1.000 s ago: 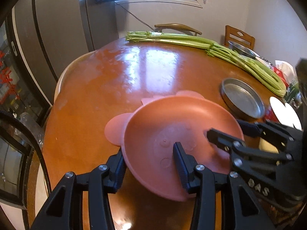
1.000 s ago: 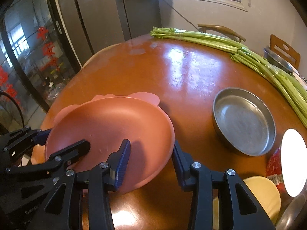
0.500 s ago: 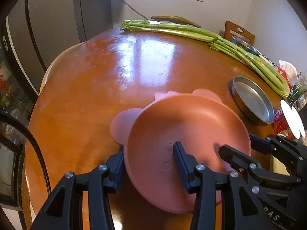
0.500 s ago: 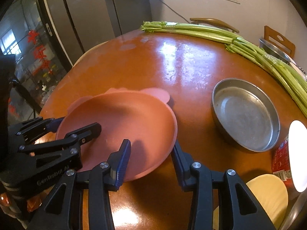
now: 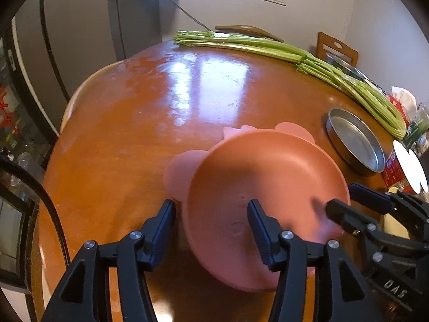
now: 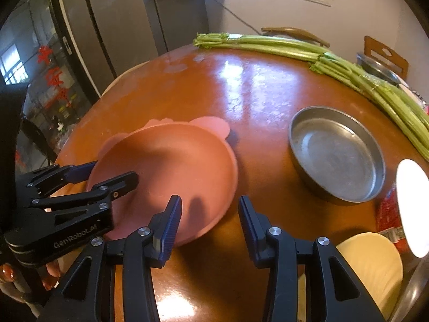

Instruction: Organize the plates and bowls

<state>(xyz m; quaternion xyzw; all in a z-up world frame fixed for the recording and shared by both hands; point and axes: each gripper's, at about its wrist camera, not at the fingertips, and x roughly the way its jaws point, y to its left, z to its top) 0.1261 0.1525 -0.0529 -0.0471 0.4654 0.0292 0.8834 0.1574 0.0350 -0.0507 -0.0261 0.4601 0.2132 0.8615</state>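
Plate (image 5: 268,171) in pink, with flat ear-shaped tabs, lies on the glossy orange-brown table (image 5: 139,123), near its front edge. Left gripper (image 5: 211,225) straddles the plate's near-left rim; its jaws have just been opening and the outer pad stands clear of the rim, so nothing is clamped. Right gripper (image 6: 209,222) straddles the near-right rim with its 2 jaws narrow, but I cannot tell whether the pads press. Beside the plate sits 1 metal pan (image 6: 336,151); celery (image 6: 321,59) lies beyond.
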